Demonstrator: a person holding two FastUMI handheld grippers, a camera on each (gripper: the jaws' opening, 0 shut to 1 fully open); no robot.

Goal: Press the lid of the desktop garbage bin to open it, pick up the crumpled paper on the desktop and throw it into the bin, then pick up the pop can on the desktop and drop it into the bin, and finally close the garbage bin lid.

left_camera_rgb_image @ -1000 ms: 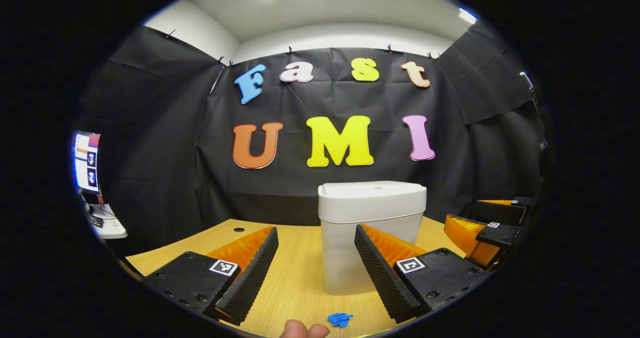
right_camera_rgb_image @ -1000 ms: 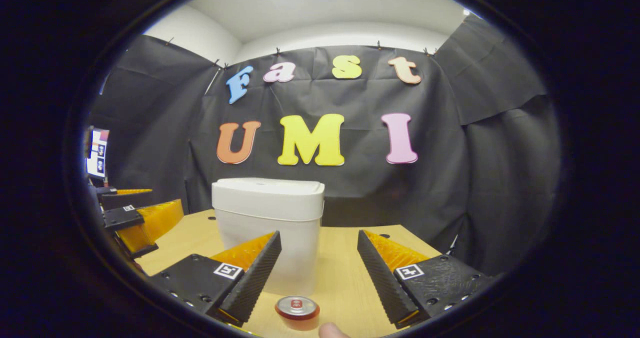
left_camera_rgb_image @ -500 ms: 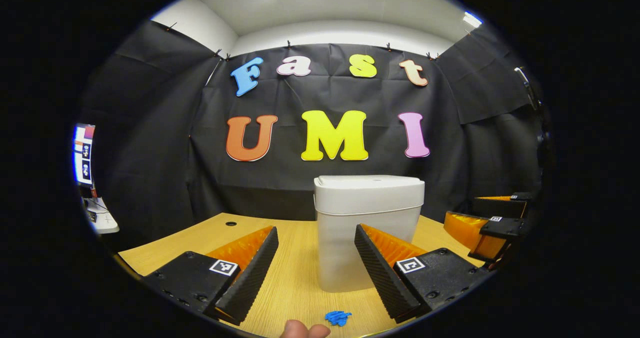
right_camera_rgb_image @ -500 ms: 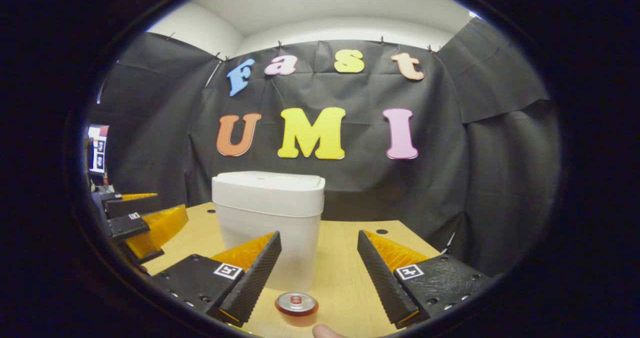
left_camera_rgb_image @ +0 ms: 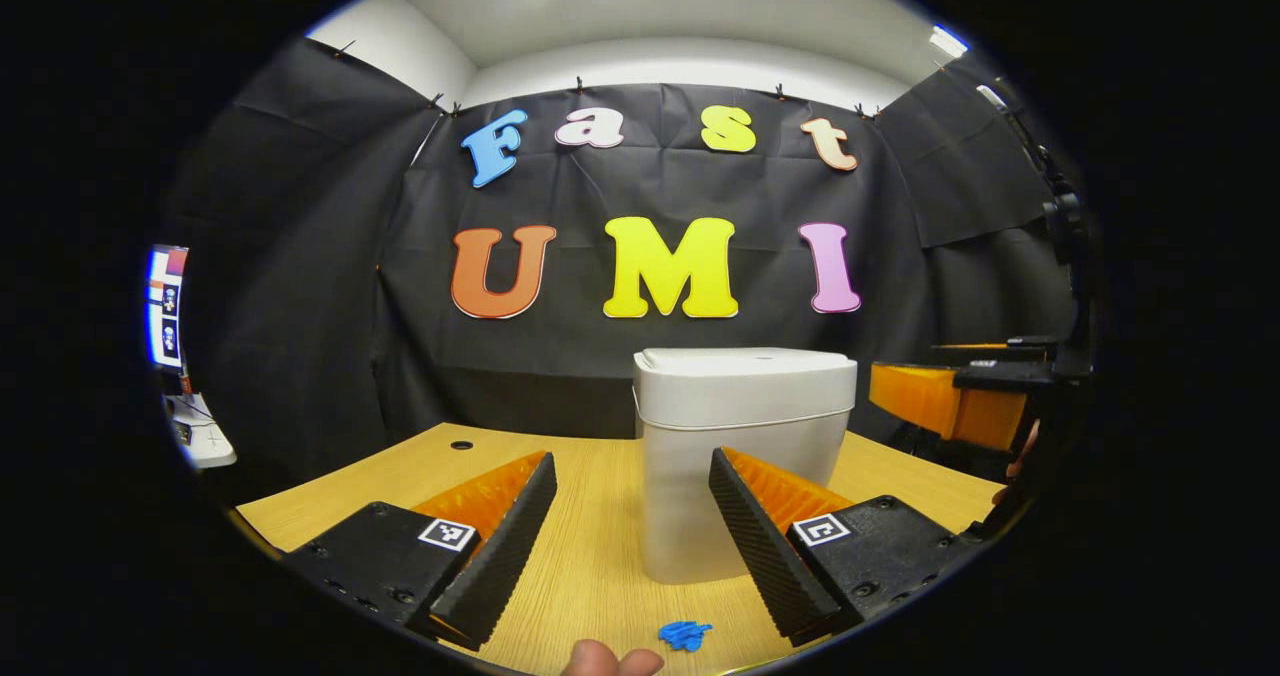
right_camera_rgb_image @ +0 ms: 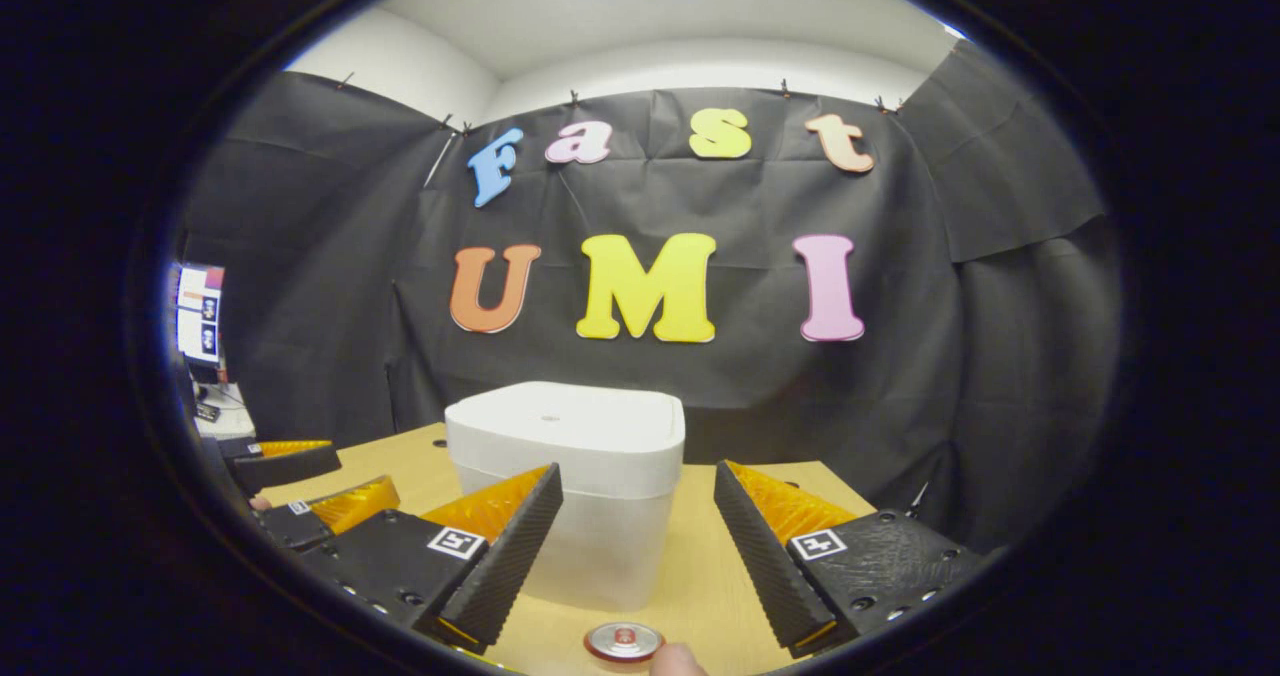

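Observation:
A white garbage bin stands on the wooden desk with its lid down. My left gripper hovers open just in front of it, low over the desk. A small blue crumpled paper lies on the desk below and between its fingers. In the right gripper view the bin sits ahead, its flat lid seen from above. My right gripper is open and raised. The pop can stands upright at the bottom edge, its silver top showing.
The right gripper hangs at lid height to the right of the bin in the left gripper view. The left gripper lies low at the left in the right gripper view. A monitor stands far left. Fingertips show at the bottom edge.
My right gripper has risen and moved toward the bin, so its view now looks down on the lid. The left gripper has stayed nearly still. Both remain open.

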